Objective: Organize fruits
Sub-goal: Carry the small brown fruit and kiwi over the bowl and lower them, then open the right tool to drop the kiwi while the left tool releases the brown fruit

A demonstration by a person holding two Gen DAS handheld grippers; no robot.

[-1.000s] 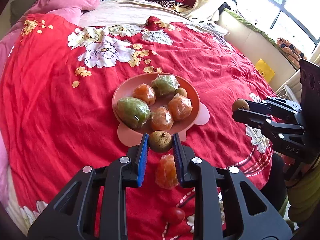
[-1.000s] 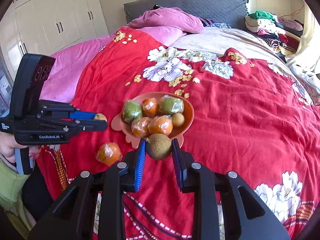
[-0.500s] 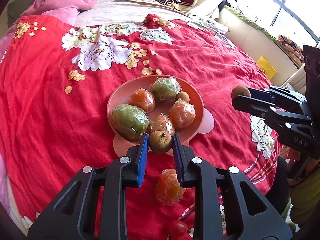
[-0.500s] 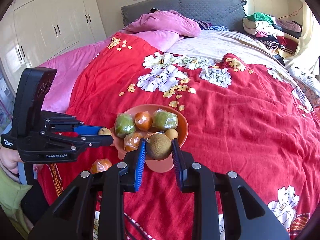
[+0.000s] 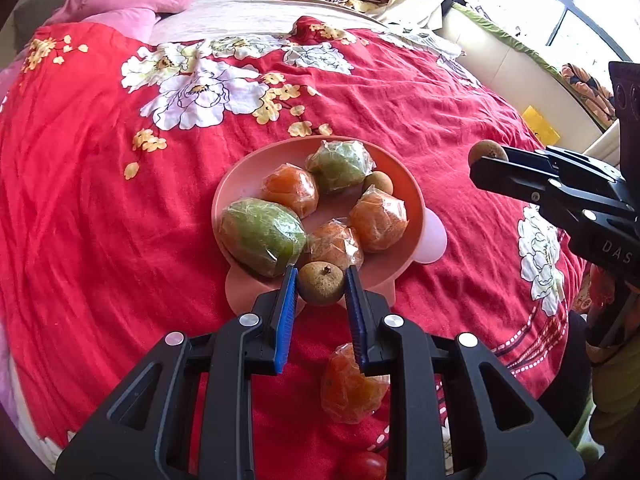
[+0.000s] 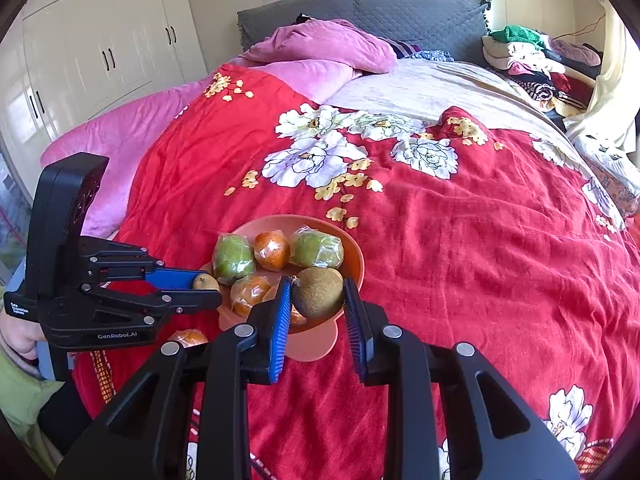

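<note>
On the bed, a red floral quilt (image 5: 100,240) carries a pink plate (image 5: 412,196) loaded with wrapped fruit: a large green one (image 5: 260,236) at its near left, a second green one (image 5: 340,164) at the far side, three wrapped oranges (image 5: 378,222) among them, and a small brown fruit (image 5: 378,182) lying bare near the right rim. The left tool (image 5: 321,282) is pinching a small brown fruit with a dried stem end (image 5: 322,284) between its blue pads, held just above the plate's near edge. The right tool (image 6: 316,294) likewise grips a round brown fruit (image 6: 318,292), a little larger, poised over the near right part of the plate in its own view; in the left wrist view that tool comes in from the right, with its fruit showing at the tips, apart from the plate. On the quilt in front of the plate, partly behind the left tool's right finger, lies another wrapped orange (image 5: 350,390), and nearer still a small red tomato-like fruit (image 5: 362,466) sits at the bottom edge. A pink pillow (image 6: 320,46) rests at the far end of the bed, before a grey headboard (image 6: 420,12), with folded clothes (image 6: 528,56) piled at the far right.
</note>
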